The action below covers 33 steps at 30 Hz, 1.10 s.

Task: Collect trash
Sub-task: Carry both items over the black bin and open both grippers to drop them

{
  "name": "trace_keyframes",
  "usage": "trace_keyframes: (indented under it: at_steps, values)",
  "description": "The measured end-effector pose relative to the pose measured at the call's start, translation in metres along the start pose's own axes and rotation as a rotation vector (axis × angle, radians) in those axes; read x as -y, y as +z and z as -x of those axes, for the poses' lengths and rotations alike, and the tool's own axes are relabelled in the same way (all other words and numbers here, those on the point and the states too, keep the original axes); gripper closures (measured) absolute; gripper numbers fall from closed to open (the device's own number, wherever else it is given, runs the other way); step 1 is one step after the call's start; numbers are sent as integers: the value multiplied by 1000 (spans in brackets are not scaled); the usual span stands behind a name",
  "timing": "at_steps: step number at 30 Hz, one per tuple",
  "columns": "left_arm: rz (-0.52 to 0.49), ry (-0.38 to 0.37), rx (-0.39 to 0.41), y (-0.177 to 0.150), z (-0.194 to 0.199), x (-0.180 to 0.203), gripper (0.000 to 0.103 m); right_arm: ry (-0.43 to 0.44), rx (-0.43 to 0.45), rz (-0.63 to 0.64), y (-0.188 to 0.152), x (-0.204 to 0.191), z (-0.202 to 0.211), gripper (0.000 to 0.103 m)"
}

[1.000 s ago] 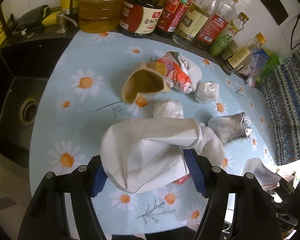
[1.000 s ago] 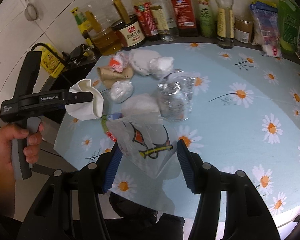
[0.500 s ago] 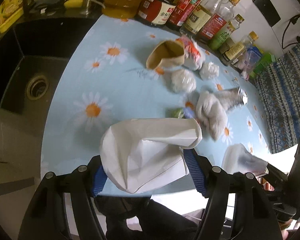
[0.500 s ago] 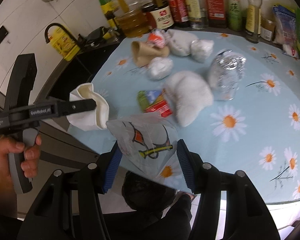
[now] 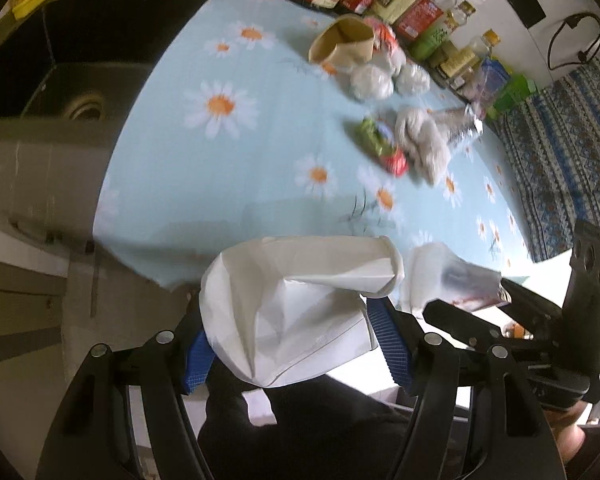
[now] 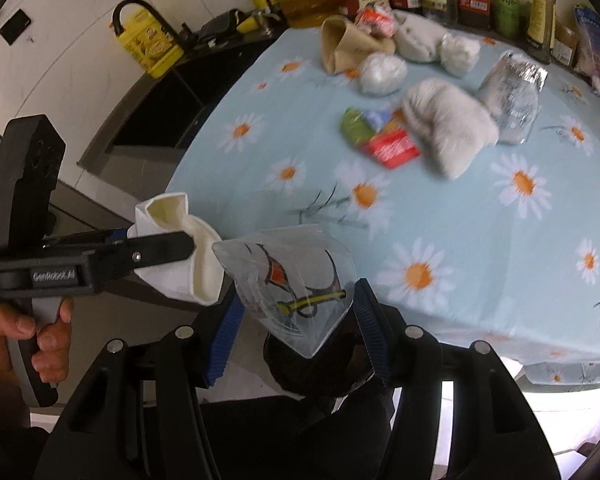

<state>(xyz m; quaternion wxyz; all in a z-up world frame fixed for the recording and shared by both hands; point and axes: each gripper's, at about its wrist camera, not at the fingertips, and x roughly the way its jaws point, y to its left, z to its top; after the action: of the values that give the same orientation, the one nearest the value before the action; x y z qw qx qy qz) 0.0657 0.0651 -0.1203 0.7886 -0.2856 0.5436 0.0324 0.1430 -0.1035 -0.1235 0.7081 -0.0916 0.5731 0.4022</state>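
In the left wrist view, the left hand-held gripper (image 5: 296, 344) is clamped on a crumpled white paper cup (image 5: 288, 312) off the near edge of the worktop (image 5: 260, 160), apparently carried toward a bin that is out of view. In the right wrist view, the right hand-held gripper (image 6: 296, 332) pinches a clear printed plastic cup (image 6: 292, 284) beside it, likely for the same drop. More trash (image 6: 440, 132) lies blurred on the far side.

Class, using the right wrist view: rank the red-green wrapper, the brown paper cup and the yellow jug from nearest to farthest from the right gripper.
1. Red-green wrapper: mid-table, straight ahead of the right gripper.
2. Brown paper cup: lying on its side near the table's far edge, by the bottles.
3. Yellow jug: off the table, on the far counter at upper left.
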Motion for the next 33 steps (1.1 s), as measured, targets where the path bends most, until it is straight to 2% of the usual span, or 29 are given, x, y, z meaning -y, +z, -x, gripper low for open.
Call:
trace_keyframes:
  at_steps: [6,14,26,29,33]
  values:
    - [27,-2,-82,-27,-19,-19,35,-9,-72,2,-20,-6,-27,47]
    - [71,3,-176,-45,-53,-43,35,-15,-166,-15,-38,-2,-64,46]
    - [125,-8,-305,-65,-88,-54,33,6,-227,-39,-49,11,-87,45]
    - [151,-11,-323,-67,-95,-55,24,10,-227,-49,-48,17,-88,37]
    - [163,0,-327,-68,-97,-56,21,27,-228,-85,-45,22,-90,37]
